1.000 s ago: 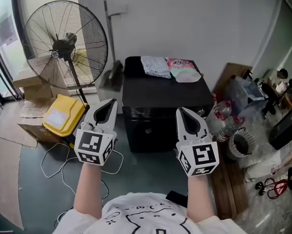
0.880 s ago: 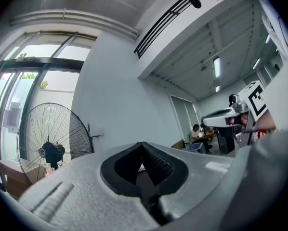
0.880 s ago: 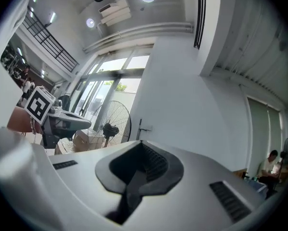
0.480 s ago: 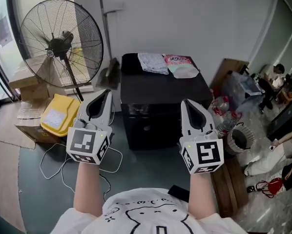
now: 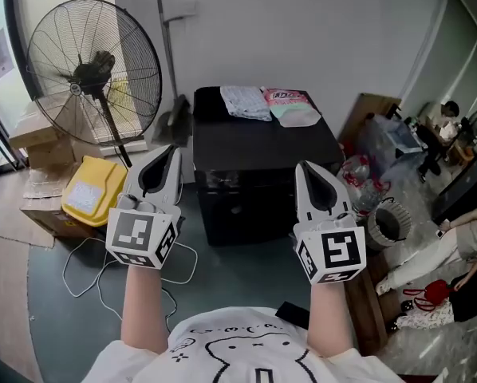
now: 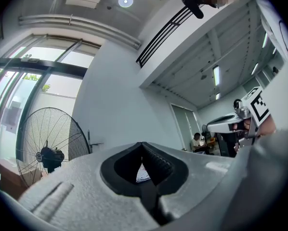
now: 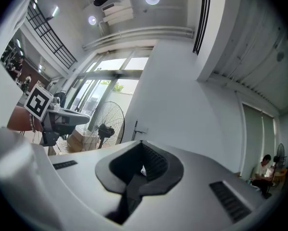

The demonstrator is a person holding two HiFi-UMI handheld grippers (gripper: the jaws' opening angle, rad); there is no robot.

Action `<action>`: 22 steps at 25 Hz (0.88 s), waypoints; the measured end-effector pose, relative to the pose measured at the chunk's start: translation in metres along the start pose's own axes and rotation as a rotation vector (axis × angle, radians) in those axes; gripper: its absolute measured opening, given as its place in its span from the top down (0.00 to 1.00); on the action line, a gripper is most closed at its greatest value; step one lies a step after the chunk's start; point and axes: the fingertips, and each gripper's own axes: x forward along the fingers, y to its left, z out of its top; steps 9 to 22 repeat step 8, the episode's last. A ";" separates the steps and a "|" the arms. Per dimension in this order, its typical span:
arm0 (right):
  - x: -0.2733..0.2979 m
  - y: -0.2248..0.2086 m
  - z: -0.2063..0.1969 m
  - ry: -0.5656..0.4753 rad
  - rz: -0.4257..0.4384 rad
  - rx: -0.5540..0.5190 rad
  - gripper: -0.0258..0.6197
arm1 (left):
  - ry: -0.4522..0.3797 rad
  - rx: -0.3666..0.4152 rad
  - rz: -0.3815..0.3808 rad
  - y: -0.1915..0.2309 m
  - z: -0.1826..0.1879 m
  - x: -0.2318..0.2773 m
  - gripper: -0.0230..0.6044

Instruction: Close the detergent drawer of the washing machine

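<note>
The black washing machine (image 5: 254,146) stands against the white wall (image 5: 302,30), to the right of a big fan (image 5: 87,70). Its detergent drawer cannot be made out on the dark front. A cloth (image 5: 246,102) and a bag (image 5: 290,106) lie on top. In front of it, not touching it, the left gripper (image 5: 172,152) and the right gripper (image 5: 304,168) are both closed, with nothing between the fingers.

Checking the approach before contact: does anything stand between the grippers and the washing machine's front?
Nothing visible. Only bare floor lies between the left gripper, the right gripper and the washing machine.
</note>
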 end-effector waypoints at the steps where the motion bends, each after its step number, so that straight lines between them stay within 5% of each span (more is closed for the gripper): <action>1: 0.001 0.000 0.000 0.003 -0.003 0.003 0.96 | -0.001 -0.001 -0.002 0.000 -0.001 0.001 0.94; 22: 0.007 -0.003 -0.001 0.012 -0.007 0.008 0.96 | -0.012 0.006 -0.016 0.000 0.002 0.009 0.94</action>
